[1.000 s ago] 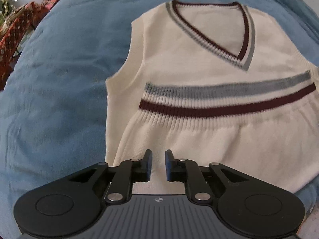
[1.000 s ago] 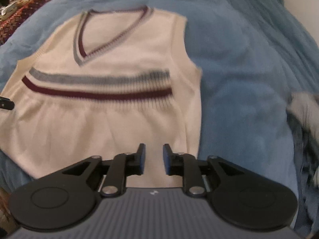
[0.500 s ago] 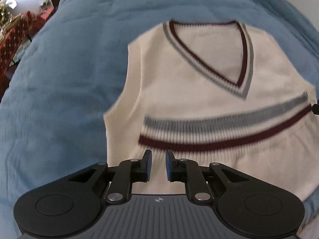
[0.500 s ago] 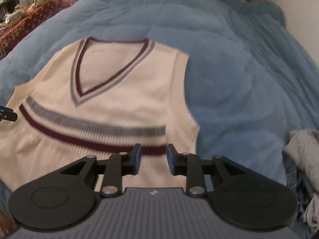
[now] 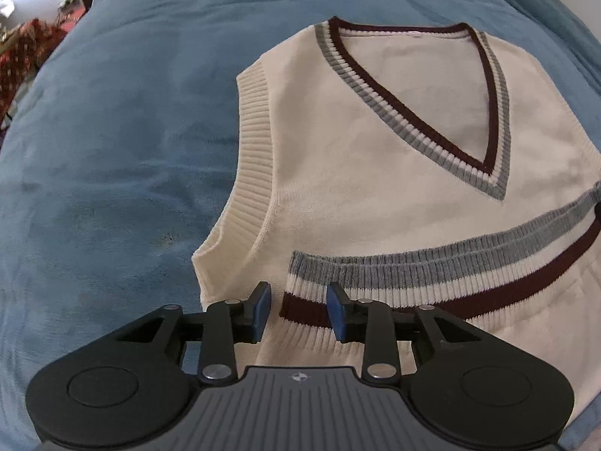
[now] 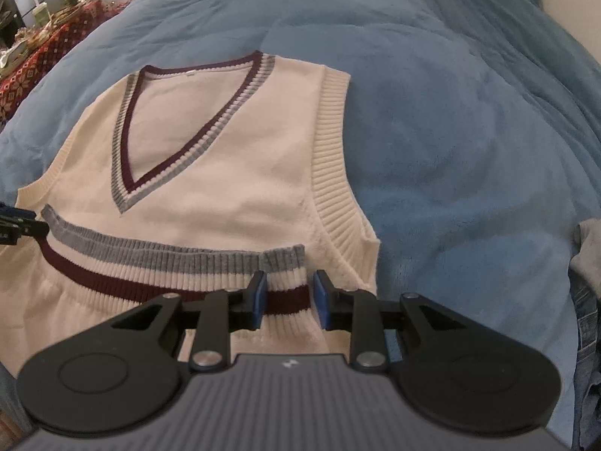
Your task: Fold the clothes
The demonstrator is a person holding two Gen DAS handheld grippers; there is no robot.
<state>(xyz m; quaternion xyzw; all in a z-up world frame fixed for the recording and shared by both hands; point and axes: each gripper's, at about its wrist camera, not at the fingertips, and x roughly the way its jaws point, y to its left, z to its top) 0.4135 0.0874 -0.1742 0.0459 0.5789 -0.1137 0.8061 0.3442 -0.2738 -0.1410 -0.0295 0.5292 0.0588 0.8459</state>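
A cream knit vest (image 5: 338, 173) with a grey and maroon V-neck lies flat on a blue blanket; it also shows in the right wrist view (image 6: 240, 188). Its bottom half is folded up, so the striped hem band (image 5: 432, 278) lies across the chest. My left gripper (image 5: 298, 310) is open, its jaws on either side of the band's left end. My right gripper (image 6: 288, 298) is open, its jaws on either side of the band's right end (image 6: 285, 274). The left gripper's tip (image 6: 18, 225) shows at the right wrist view's left edge.
The blue blanket (image 6: 469, 131) covers the bed all around the vest. A grey garment and denim (image 6: 586, 263) lie at the right edge. A red patterned cloth with clutter (image 6: 33, 60) stands at the far left.
Both grippers have moved forward over the folded lower half to the striped hem band, and their jaws have opened wider.
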